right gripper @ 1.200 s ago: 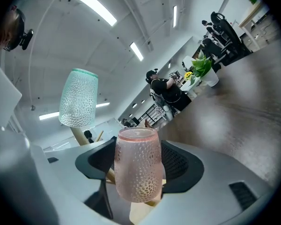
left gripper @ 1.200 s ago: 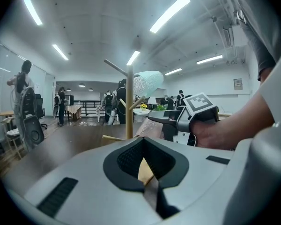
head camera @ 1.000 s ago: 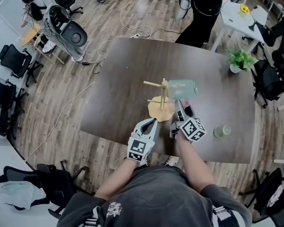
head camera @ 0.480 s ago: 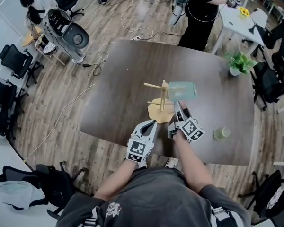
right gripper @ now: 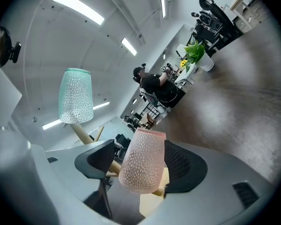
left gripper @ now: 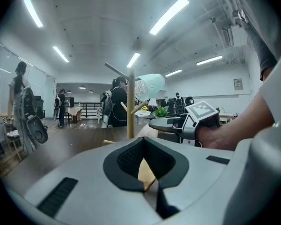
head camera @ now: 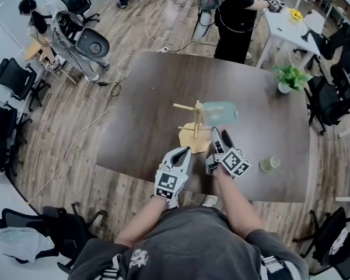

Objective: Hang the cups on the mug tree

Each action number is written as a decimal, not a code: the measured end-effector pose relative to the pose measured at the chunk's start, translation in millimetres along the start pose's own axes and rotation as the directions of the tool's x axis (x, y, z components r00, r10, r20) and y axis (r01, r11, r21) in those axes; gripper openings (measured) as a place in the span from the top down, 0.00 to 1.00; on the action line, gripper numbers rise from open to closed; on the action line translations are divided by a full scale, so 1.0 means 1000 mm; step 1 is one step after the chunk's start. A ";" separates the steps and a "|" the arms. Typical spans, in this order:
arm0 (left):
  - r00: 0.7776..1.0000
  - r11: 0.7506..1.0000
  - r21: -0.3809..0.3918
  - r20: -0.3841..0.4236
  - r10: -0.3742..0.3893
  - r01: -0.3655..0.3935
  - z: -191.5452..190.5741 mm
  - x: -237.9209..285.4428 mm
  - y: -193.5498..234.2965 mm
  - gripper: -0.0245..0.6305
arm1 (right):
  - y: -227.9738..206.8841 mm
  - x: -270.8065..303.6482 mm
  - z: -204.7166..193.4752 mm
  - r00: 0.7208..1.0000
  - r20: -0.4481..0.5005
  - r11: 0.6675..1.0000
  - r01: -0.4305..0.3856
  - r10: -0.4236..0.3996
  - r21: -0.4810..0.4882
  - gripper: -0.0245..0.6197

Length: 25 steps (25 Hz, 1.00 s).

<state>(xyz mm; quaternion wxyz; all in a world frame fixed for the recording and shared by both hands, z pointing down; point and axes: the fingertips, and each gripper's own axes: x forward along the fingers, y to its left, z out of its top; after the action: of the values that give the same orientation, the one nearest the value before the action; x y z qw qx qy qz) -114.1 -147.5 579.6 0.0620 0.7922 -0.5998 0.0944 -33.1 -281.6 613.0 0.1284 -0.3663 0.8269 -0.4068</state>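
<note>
The right gripper [head camera: 214, 134] points at the mug tree [head camera: 196, 116] in the middle of the head view, its jaws spread to either side of a pink cup [right gripper: 143, 159]. Low centre in the right gripper view, the cup seems to sit mouth-first over a wooden peg. Background shows between the cup and the left-hand pad, so the jaws look parted rather than clamped, and I judge that the peg carries the weight. A teal cup [head camera: 220, 112] hangs on another peg, upper left in that view, slanted along the peg so it should not slide off. The left gripper [head camera: 185, 151] rests low beside the tree's base, jaws closed on nothing — probably parked out of the way. A green cup [head camera: 270, 163] stands on the table [head camera: 151, 98] at lower right, well apart, likely next.
</note>
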 end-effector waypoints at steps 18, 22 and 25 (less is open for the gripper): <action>0.999 0.999 0.002 0.011 -0.035 0.035 0.005 0.005 -0.015 0.95 | 0.004 -0.015 -0.001 0.999 -0.053 0.999 -0.010 0.008 -0.047 0.45; 1.000 1.000 -0.004 0.010 -0.027 0.027 0.004 0.005 -0.016 0.95 | 0.008 -0.021 -0.005 0.997 -0.068 0.997 -0.028 0.022 -0.078 0.45; 1.000 1.000 -0.004 0.010 -0.029 0.029 0.003 0.004 -0.017 0.95 | 0.016 -0.025 -0.011 0.995 -0.089 0.992 -0.045 0.035 -0.115 0.45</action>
<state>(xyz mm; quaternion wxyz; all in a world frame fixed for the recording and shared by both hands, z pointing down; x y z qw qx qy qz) -96.4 -146.7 577.9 0.0622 0.8012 -0.5886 0.0884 -28.9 -250.9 605.0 0.0789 -0.3385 0.8614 -0.3705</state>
